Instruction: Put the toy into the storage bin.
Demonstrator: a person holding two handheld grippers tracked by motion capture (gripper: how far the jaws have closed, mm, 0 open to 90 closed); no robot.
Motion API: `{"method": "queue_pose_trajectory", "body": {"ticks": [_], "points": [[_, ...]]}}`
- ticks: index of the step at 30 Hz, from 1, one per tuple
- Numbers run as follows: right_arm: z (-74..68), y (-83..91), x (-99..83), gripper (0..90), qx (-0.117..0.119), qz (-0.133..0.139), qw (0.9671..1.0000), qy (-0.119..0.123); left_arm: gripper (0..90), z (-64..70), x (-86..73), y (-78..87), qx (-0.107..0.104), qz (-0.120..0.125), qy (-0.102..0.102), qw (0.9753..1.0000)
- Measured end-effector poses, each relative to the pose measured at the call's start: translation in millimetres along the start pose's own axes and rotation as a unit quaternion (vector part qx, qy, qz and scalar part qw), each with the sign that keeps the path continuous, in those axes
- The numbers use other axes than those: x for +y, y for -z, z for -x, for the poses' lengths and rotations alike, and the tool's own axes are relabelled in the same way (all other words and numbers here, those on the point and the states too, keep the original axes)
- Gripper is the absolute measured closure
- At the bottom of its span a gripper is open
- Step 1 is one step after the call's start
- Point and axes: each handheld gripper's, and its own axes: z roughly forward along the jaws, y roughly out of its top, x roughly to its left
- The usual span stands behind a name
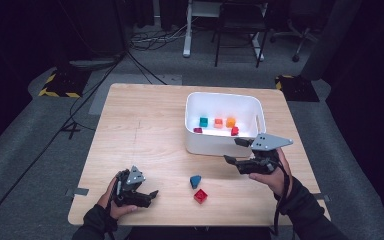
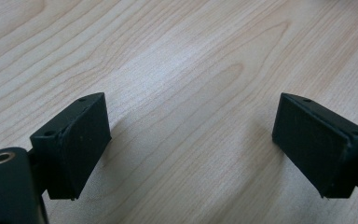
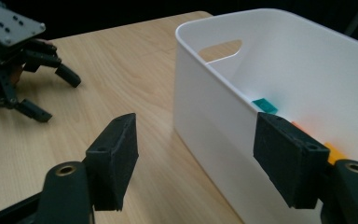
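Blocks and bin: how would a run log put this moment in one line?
left gripper: open, empty | right gripper: open, beside white bin | blue block, red block: on table

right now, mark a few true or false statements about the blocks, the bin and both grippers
1. The white bin holds several small blocks. True.
2. The red block lies inside the bin. False: it lies on the table, next to the blue block.
3. The left gripper is open with nothing between its fingers. True.
4. The right gripper is shut on a block. False: it is open and empty, beside the bin's near wall.
5. The blue block sits between the two grippers in the high view. True.
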Motion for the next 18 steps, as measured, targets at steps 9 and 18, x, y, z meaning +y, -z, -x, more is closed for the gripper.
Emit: {"method": "queue_pose_trajectory", "body": {"ticks": [9, 18], "points": [[-23.2, -16.9, -34.9, 30.9, 0.038, -0.018, 0.9991, -0.005, 11.5, 0.1, 0.0, 0.1, 0.002, 0.001, 0.000, 1.0000], [-52.2, -39.0, -63.2, 29.7, 0.084, -0.050, 0.9949, 0.025, 11.5, 0.0, 0.0, 0.2, 0.003, 0.000, -0.001, 1.0000]]}}
